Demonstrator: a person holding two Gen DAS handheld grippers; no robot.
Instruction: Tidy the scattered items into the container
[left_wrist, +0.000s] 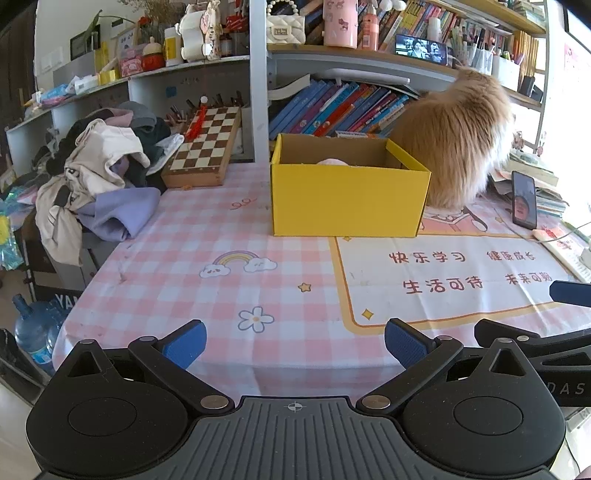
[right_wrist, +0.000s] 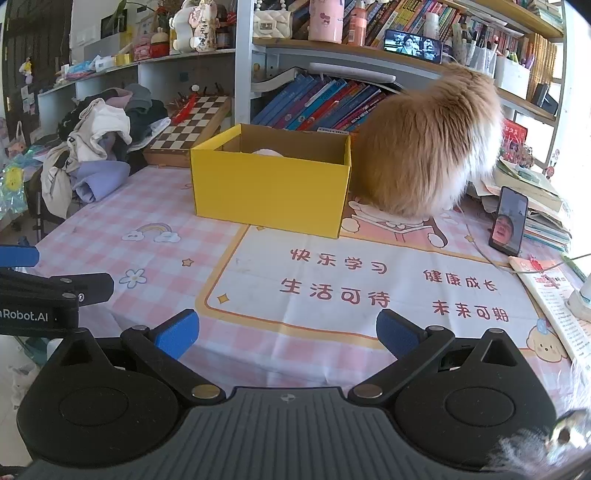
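A yellow cardboard box (left_wrist: 347, 199) (right_wrist: 269, 195) stands open-topped at the back of the pink checked tablecloth (left_wrist: 207, 258) (right_wrist: 122, 206). A pale pink rounded item (left_wrist: 332, 161) (right_wrist: 266, 151) peeks over its rim from inside. My left gripper (left_wrist: 295, 343) is open near the table's front edge, nothing between its blue pads. My right gripper (right_wrist: 288, 334) is also open and empty, over the printed desk mat (right_wrist: 369, 288). Each gripper shows at the edge of the other's view.
A fluffy orange cat (left_wrist: 454, 136) (right_wrist: 424, 144) sits right of the box, touching it. A phone (left_wrist: 523, 205) (right_wrist: 508, 221) stands propped at right beside stacked books. A chessboard (left_wrist: 205, 144) and a pile of clothes (left_wrist: 99, 173) lie at back left. Water bottles (left_wrist: 31, 332) stand on the floor.
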